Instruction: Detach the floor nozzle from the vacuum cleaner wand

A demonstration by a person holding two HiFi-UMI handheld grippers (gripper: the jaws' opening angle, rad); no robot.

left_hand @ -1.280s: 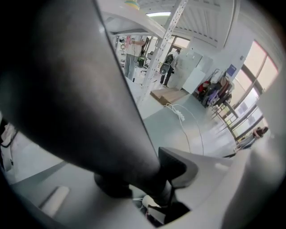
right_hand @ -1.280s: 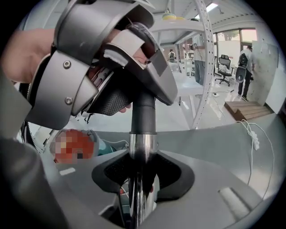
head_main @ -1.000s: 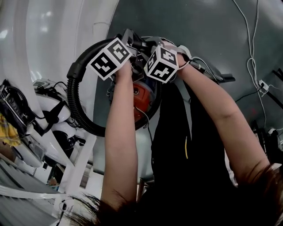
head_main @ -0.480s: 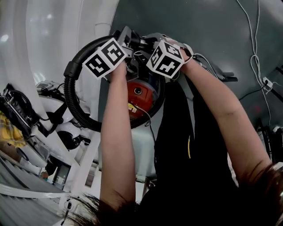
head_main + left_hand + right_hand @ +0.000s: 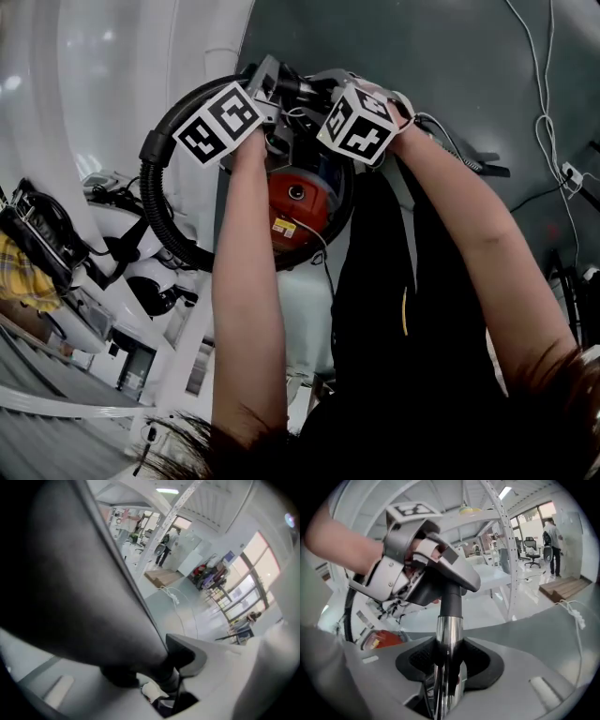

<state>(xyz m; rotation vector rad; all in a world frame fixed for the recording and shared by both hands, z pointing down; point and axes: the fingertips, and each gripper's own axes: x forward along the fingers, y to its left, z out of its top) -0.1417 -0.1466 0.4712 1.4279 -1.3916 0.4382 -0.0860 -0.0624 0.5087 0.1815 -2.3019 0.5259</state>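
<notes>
Room: workshop hall with a grey floor [image 5: 403, 56] and white shelving [image 5: 502, 541].
Right gripper [image 5: 449, 665]: black pads clamped on the chrome wand [image 5: 449, 630], which stands upright between them.
Left gripper [image 5: 161, 667]: closed around the wand's black handle [image 5: 447, 585], just above the chrome.
Beyond: black hose [image 5: 155, 211] loops beside the red canister [image 5: 295, 202].

We see the wand [image 5: 448, 644] as polished, mirror-bright metal and its handle [image 5: 450, 595] as matt black plastic. The hose [image 5: 153, 202] looks ribbed black plastic, the vacuum body [image 5: 298, 208] glossy red.
</notes>
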